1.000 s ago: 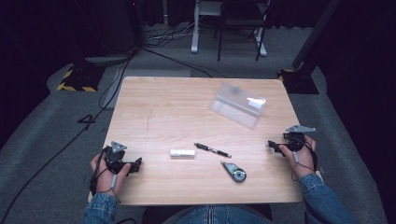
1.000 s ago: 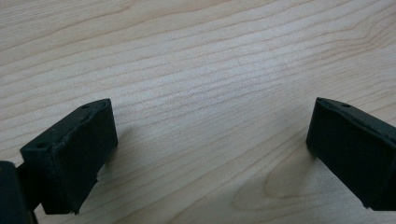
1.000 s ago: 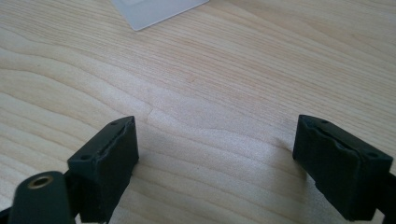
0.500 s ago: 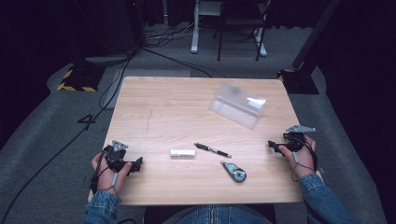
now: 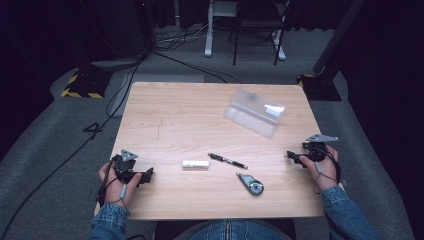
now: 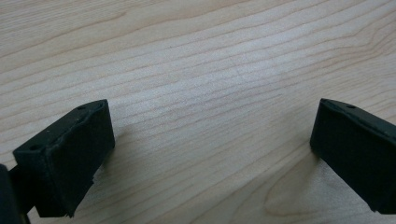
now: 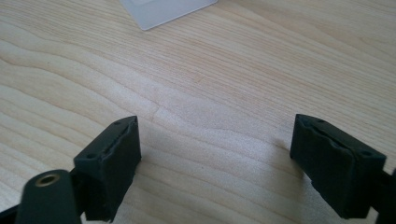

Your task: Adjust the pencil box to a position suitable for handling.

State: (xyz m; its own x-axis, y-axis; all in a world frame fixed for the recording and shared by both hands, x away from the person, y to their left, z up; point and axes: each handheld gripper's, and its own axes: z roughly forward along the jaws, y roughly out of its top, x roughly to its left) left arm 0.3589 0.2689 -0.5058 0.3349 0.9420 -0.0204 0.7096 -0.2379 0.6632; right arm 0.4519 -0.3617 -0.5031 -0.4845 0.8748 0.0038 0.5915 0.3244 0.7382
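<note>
On the wooden table (image 5: pixel 200 115) lie a small white stick-shaped object (image 5: pixel 195 163), a black pen (image 5: pixel 227 160) and a dark tool with a round silver part (image 5: pixel 251 184), all near the front middle. A clear plastic case (image 5: pixel 254 112) rests toward the back right; its corner (image 7: pixel 163 11) shows at the top of the right gripper view. My left gripper (image 5: pixel 146 176) rests at the front left edge, open, with bare wood between its jaws (image 6: pixel 210 154). My right gripper (image 5: pixel 294 157) sits at the right edge, open, jaws wide over bare wood (image 7: pixel 215 158).
The table stands on grey carpet (image 5: pixel 70 165). Cables (image 5: pixel 125 85) run across the floor at back left, beside a yellow-and-black striped base (image 5: pixel 80 87). A white desk frame and a chair (image 5: pixel 250 30) stand behind the table, and a dark post base (image 5: pixel 320 85) sits at the back right corner.
</note>
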